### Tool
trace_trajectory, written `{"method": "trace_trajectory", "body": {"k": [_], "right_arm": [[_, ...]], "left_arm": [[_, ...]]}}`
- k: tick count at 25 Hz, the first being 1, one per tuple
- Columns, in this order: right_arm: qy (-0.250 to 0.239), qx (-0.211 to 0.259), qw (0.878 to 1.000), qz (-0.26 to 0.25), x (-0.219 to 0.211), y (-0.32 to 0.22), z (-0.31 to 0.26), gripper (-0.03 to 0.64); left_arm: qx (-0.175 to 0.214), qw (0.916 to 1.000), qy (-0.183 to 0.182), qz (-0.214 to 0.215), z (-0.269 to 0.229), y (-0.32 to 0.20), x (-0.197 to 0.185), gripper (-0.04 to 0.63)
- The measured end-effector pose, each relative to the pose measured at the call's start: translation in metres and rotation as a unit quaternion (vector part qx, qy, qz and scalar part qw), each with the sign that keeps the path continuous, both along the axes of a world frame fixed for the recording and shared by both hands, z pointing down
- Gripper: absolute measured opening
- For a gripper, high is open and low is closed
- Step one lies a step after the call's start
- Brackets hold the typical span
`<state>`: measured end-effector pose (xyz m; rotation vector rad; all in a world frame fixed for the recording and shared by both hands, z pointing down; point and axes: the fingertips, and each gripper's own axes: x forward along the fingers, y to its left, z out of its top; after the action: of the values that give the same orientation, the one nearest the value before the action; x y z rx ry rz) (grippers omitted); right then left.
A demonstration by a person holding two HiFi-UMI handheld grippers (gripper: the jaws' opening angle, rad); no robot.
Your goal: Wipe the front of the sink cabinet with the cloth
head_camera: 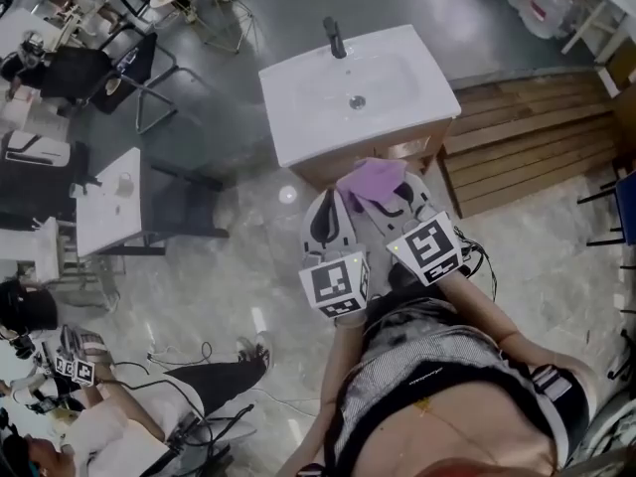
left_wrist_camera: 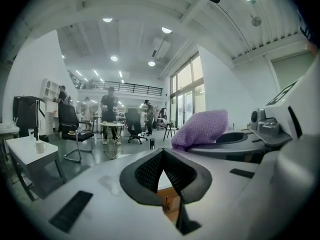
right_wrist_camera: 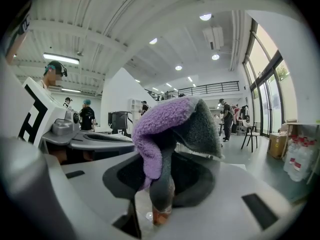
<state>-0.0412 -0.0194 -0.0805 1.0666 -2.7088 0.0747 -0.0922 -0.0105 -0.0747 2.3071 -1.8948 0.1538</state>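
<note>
Sink cabinet (head_camera: 412, 151) first: where is it?

Straight ahead of the person, low in the head view. Its wooden front shows under the white sink (head_camera: 298, 132) that tops it.

And the two tongs?

Both are held side by side just before that front. The left tongs (left_wrist_camera: 162, 154) have their jaws closed tip to tip, with nothing between them. The right tongs (right_wrist_camera: 162, 174) are clamped on the cloth.

Where does the cloth sit?

The purple cloth (head_camera: 373, 179) is pinched between the right jaws and bulges up over their tips, at the cabinet front. Whether it touches the wood, I cannot tell.

Anything smaller?

A dark tap (head_camera: 336, 38) stands at the sink's far rim.
</note>
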Motion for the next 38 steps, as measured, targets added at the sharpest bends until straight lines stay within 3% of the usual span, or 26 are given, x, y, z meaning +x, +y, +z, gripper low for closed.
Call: {"method": "trace_trajectory", "body": {"k": [6,15,28,38], "right_arm": [[0.004,-0.001,1.000,-0.023,0.001,-0.025,0.002,0.181],[0.006,-0.005,1.000,-0.019,-0.013,-0.054,0.008,0.181],[0.007,-0.001,0.996,0.085,-0.073,-0.122,0.012,0.181],[0.023,-0.017,0.989,0.142,-0.112,-0.145,0.036,0.181]], "left_arm": [[0.000,0.9998,-0.005,-0.020,0.001,-0.021,0.003,0.000],[0.006,0.9997,0.004,-0.023,0.003,-0.047,-0.017,0.000],[0.012,0.9979,-0.007,0.064,0.005,-0.130,-0.094,0.000],[-0.017,0.9933,0.002,0.114,0.037,-0.158,-0.138,0.000]]}}
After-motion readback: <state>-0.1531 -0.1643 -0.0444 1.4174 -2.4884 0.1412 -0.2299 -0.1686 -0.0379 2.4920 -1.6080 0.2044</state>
